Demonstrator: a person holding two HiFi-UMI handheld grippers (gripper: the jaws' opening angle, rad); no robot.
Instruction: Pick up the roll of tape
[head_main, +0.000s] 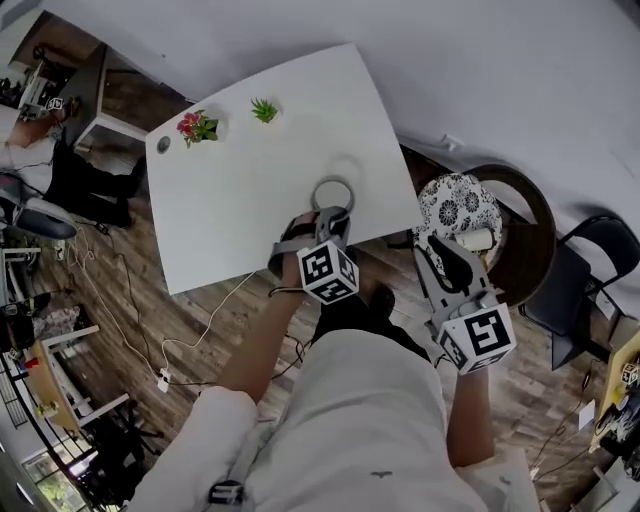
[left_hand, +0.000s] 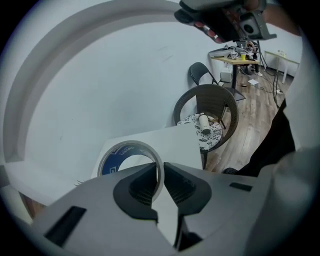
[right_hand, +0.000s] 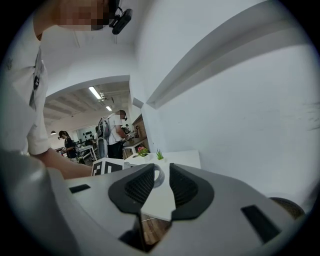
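White table (head_main: 250, 200) over wood flooring fills the middle of your head view. Far ahead of your left gripper (head_main: 331, 218) and off to its left, a pink flowering plant (head_main: 197, 127) and a small green plant (head_main: 264, 109) stand near the far edge.

Now the left gripper itself: it's clamped on the roll of tape (head_main: 333, 192), right at its tips. One jaw sits inside the ring and the other outside, pinching the ring's wall between the pads. The left gripper view shows the blue-printed core on the inner face. The roll lies roughly flat, its hole facing up toward your head, so the axis through the hole runs up and down, tipped a little back toward the gripper. A ring-shaped shadow (head_main: 345, 165) lies on the table just beyond the roll.

Over to your right gripper (head_main: 441, 250): its jaws stand apart with nothing between them. Through the gap you see only the table's near corner and the roll in the distance. It hangs off the table's right side, over a round chair (head_main: 525, 215) with a patterned cushion (head_main: 455, 200). A white cylinder (head_main: 477, 239) lies on that cushion just right of the tips.
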